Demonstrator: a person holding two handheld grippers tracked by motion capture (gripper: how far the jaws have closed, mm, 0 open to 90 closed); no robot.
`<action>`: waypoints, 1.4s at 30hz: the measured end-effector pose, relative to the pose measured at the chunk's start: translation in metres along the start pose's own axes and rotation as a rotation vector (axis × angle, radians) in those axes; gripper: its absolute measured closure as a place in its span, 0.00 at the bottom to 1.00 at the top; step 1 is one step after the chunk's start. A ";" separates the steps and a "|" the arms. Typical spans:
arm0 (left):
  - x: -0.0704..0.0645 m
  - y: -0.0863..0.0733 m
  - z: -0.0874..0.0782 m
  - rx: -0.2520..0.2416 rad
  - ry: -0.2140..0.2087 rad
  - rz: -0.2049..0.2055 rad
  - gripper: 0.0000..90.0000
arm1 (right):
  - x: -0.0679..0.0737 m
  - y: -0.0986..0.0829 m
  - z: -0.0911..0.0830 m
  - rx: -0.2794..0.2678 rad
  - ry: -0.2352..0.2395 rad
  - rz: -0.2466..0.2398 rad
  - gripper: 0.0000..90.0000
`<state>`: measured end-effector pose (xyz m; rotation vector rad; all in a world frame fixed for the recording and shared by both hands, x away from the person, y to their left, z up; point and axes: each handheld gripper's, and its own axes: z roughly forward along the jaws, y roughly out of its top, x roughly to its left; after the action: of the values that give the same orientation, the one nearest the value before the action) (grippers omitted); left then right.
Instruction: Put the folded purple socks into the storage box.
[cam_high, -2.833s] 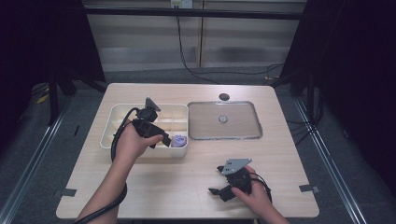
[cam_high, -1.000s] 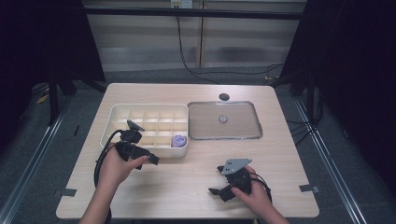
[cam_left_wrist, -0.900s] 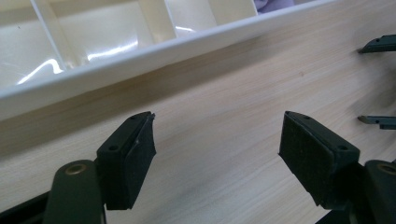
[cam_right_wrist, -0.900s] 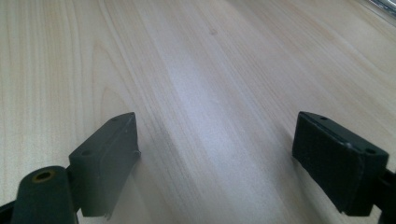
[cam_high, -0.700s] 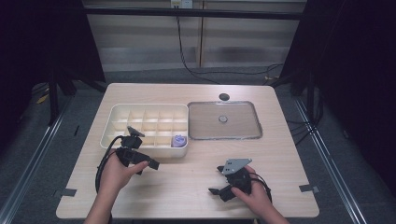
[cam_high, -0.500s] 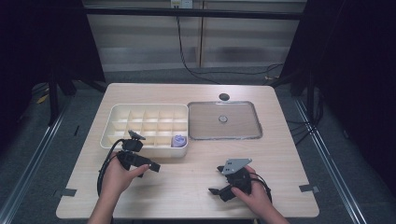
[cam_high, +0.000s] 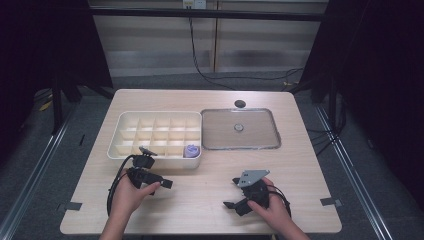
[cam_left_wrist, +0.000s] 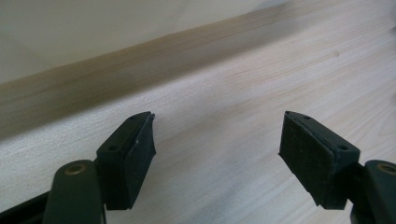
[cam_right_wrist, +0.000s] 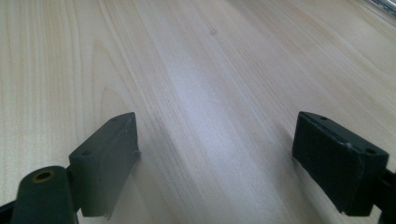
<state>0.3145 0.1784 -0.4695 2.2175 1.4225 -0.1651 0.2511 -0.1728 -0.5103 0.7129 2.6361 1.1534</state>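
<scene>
Pulled back from over the compartment tray, the left gripper (cam_high: 152, 176) now sits low over the tabletop (cam_high: 200, 200) just in front of the tray's near wall, toward the near-left corner; 2.8 seconds ago it was held above the tray's compartments. Its jaws stand well apart with nothing between them, and the left gripper view looks across bare pale wood to the tray's white wall (cam_left_wrist: 93, 32). The left hand (cam_high: 131, 192) wraps its body, a black cable looping at its left side.

Close to the near edge, right of the middle, the right gripper (cam_high: 234, 194) rests on the wood in the right hand (cam_high: 272, 210), a grey three-cornered plate on top, in the same place as before. Its jaws are also spread wide and empty over plain wood grain.

Farther in, the white compartment tray (cam_high: 120, 131) lies on the left half of the tabletop. A small purple object (cam_high: 191, 150) sits in its near-right corner compartment. Just beside the tray on the right lies a shallow metal tray (cam_high: 260, 140) with a small round piece (cam_high: 239, 127) near its middle. Beyond that, by the far edge, is a dark round disc (cam_high: 240, 103).
</scene>
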 end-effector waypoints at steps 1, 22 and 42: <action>0.001 -0.001 0.001 -0.005 0.003 0.010 0.29 | 0.000 0.000 0.000 0.000 -0.001 0.000 0.15; -0.011 -0.023 0.010 -0.134 0.067 0.151 0.24 | 0.000 0.000 0.000 0.000 -0.001 0.000 0.15; -0.014 -0.053 0.018 -0.341 0.113 0.232 0.20 | 0.000 0.000 0.000 0.001 -0.001 0.000 0.15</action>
<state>0.2646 0.1760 -0.4982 2.1072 1.1361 0.2664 0.2511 -0.1728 -0.5102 0.7133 2.6358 1.1521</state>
